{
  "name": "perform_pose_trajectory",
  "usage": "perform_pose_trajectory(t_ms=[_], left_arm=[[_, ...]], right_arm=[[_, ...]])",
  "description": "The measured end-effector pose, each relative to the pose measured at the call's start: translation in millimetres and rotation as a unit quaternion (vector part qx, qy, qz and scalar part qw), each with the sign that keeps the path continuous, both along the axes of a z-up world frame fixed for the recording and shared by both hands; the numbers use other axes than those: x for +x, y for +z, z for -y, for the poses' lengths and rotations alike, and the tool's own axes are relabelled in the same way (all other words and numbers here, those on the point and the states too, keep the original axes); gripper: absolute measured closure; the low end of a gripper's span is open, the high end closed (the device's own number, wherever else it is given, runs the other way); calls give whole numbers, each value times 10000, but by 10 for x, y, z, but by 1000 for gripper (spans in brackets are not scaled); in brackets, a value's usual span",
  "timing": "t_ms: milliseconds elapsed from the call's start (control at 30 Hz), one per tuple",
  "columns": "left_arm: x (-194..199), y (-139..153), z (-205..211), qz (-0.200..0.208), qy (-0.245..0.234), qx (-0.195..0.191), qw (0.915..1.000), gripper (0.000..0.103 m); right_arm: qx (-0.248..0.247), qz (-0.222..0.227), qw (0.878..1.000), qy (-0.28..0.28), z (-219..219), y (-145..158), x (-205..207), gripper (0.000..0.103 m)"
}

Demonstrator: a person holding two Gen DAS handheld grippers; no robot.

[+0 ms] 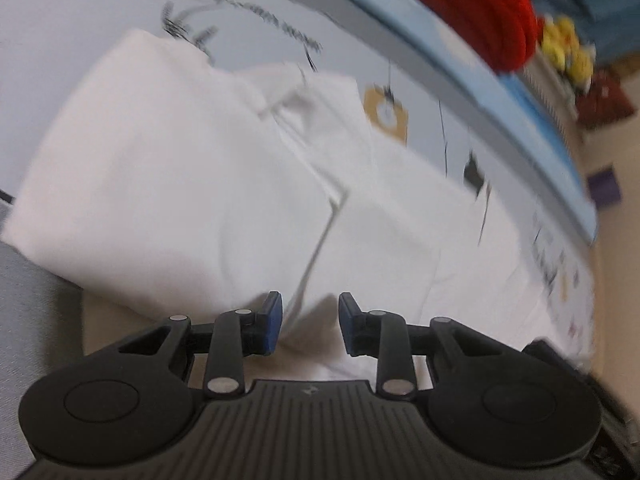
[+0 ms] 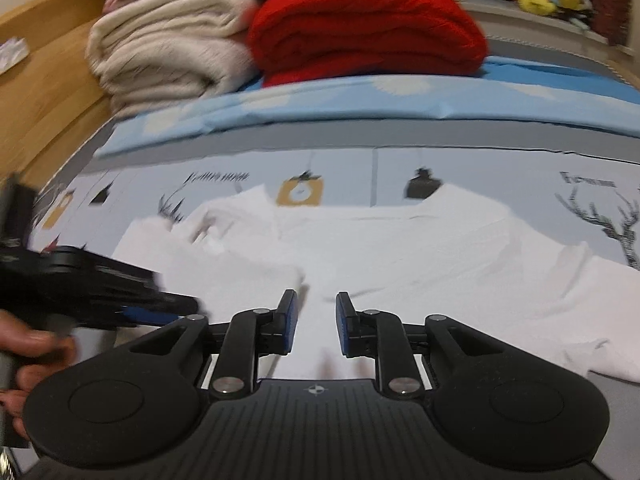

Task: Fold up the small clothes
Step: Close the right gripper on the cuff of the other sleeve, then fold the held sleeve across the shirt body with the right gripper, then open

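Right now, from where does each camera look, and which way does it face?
Left wrist: sits on the left gripper, low at the hem of the white garment, facing across the bed; its open fingers show.
Right wrist: sits on the right gripper, facing the red blanket; its open fingers and the left hand show.
Shared: garment, red blanket, printed sheet.

- The left gripper (image 2: pixel 160 312) shows in the right wrist view at 9 o'clock as a motion-smeared black shape; how its jaws stand cannot be read there.
- The hand (image 2: pixel 28 364) holding it is cut by the left edge.
- The print on the bedsheet (image 1: pixel 256 20) is too blurred to read.
- The yellow plush toys (image 1: pixel 568 44) at 2 o'clock are indistinct.
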State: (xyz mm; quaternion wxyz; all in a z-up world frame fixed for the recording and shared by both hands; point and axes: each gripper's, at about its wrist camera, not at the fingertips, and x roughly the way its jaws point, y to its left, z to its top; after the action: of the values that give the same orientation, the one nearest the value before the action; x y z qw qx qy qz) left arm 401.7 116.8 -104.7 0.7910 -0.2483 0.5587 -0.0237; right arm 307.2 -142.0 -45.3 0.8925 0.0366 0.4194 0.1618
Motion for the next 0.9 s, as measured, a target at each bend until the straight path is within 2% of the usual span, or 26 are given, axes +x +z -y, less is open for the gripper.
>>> perform_pose_trajectory(t_ms=[33,67,100,200,267,400,467,500,567,600,633,667,700,767,833,900], left_arm=[[-17,-19,47,35,-87,137,9999,80],[-23,-8,84,109,-191,260,9994,98],[-28,23,112,218,-259,276,9990,101],[-84,269,174,854,-514,-186,9948,102],[-101,435,241,1243,-890,-620,9863,102],[-166,585,367,1577,-1503,-1356,9665,102],[-197,596,445,1644,-1775,-1549,9578,102],[-219,604,473,1660,-1880,-1589,9549,102],[-236,608,452,1690,-1919,-1673,9522,102],[-233,621,414,1722,-1867,-1773,9508,101],[-232,628,354,1776,-1758,-1843,9506,98],[-228,648,266,1839,-1594,-1840,9523,93],[-230,675,169,1937,-1371,-1772,9551,92],[-213,735,-79,2104,-728,-1394,9649,91],[-240,760,-368,2120,70,-552,9757,91],[-277,727,-597,1947,708,376,9776,91]], right_arm=[[-19,-7,9999,105,-32,-5,-13,69],[-51,0,9998,214,-64,-11,-27,67],[-102,9,9993,364,-108,-20,-44,62],[-257,47,9967,773,-229,-42,-99,55],[-419,155,9935,1051,-314,-49,-153,53],[-858,488,9855,1378,-441,-63,-276,50],[-1017,574,9838,1359,-461,-77,-298,51],[-1094,601,9836,1306,-461,-83,-298,53],[-1150,646,9843,1175,-431,-81,-282,72],[-1118,665,9860,1045,-397,-70,-263,92],[-1037,661,9879,947,-355,-57,-248,99],[-921,659,9903,810,-298,-41,-214,99],[-788,658,9927,635,-226,-21,-188,100],[-539,671,9962,165,-38,34,-125,100],[-386,751,9955,-435,198,97,-74,100],[-337,923,9880,-1196,484,179,-50,100]])
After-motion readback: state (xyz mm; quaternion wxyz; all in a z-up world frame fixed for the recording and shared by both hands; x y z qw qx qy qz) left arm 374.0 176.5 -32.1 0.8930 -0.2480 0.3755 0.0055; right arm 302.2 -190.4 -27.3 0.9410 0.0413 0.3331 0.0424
